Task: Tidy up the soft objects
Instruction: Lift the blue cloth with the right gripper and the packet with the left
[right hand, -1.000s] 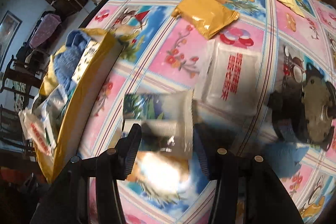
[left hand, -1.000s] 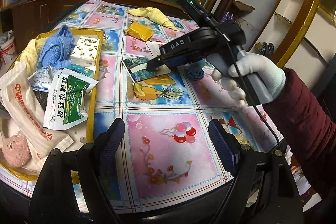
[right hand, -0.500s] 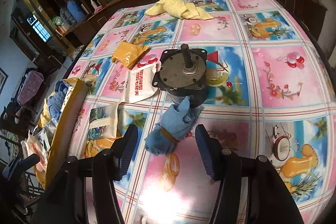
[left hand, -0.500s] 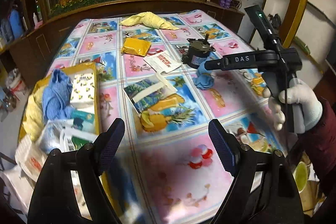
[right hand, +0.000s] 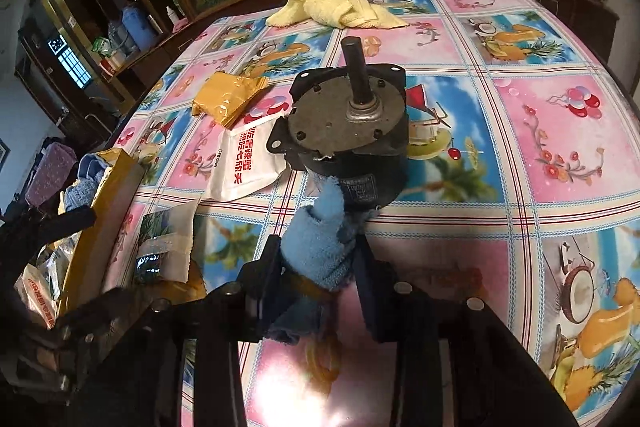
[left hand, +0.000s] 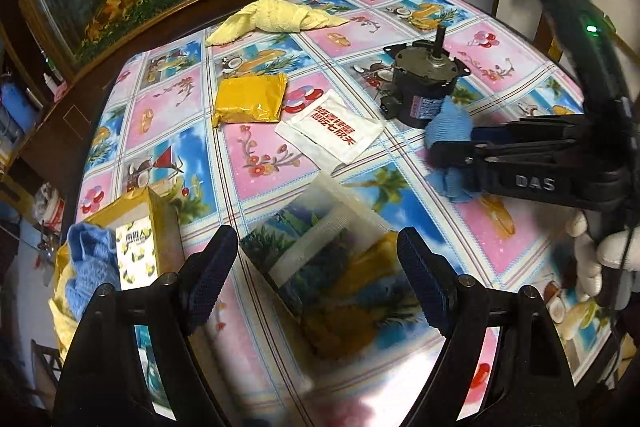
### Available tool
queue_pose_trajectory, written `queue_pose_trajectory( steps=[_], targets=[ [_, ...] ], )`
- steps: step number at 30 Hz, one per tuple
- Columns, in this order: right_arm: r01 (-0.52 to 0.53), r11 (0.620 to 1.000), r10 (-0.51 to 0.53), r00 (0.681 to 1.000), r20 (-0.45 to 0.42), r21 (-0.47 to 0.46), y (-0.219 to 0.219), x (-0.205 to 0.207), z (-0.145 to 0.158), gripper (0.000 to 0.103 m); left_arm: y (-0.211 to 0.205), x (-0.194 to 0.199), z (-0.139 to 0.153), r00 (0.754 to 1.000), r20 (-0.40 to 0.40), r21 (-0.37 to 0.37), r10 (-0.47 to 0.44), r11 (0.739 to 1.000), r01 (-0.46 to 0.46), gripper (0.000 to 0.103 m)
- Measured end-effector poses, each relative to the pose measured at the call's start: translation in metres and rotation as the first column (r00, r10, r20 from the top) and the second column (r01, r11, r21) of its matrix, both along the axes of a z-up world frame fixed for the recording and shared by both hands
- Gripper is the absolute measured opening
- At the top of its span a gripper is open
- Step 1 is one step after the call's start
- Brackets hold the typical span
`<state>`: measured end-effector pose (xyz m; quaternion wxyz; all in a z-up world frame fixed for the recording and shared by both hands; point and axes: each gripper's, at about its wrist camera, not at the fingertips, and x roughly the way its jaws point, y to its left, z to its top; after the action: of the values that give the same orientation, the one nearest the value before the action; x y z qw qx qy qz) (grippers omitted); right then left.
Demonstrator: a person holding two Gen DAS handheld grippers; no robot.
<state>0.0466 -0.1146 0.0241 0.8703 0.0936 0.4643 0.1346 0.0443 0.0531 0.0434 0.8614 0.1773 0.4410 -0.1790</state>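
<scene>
- Here, the right gripper had just been closing, and its jaws pinched a blue cloth bound with a yellow band, low over the tablecloth.
- The motor, a dark round thing with an upright shaft, stood just beyond the blue cloth; the cloth's tip touched or nearly touched its side.
- Seen from the left wrist, the same blue cloth bulged above and below the right gripper's fingers, beside the motor; a gloved hand held that gripper's handle.
- The left gripper stood spread wide, nothing between its pads, over a clear packet lying flat, nearer the camera than the motor.
- A white packet with red writing lay just left of the motor; an orange packet lay left of that.
- A yellow towel lay crumpled well beyond the motor, near the table's far edge.
- A yellow box sat far left of the motor at the table's edge, with a blue knit cloth and a patterned tissue pack inside.
</scene>
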Motion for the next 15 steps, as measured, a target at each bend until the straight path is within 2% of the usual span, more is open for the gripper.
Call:
queue_pose_trajectory(
  steps=[2,6,7,11,15],
  targets=[
    [-0.009,1.000,0.009,1.000,0.010,0.023,-0.004,-0.001,-0.001,0.035,0.001,0.017,-0.008,1.000,-0.013,0.015,0.015,1.000,-0.015,0.083],
    [-0.018,0.997,0.017,1.000,0.014,0.081,-0.010,0.000,-0.002,0.035,0.007,0.043,-0.033,0.986,-0.156,-0.033,0.058,0.997,-0.064,0.083],
    [-0.016,0.995,0.014,1.000,0.012,0.096,-0.012,0.000,-0.003,0.035,0.008,0.044,-0.033,0.984,-0.166,-0.060,0.061,0.996,-0.072,0.084],
    [-0.014,0.994,0.013,1.000,0.005,0.111,-0.012,0.000,-0.002,0.035,0.000,0.031,-0.030,0.956,-0.291,-0.137,-0.014,0.990,-0.027,0.084],
    [-0.016,0.994,0.015,1.000,0.007,0.107,-0.010,-0.002,-0.002,0.035,-0.016,0.003,-0.028,0.957,-0.279,-0.107,-0.074,0.993,0.045,0.084]
  ],
)
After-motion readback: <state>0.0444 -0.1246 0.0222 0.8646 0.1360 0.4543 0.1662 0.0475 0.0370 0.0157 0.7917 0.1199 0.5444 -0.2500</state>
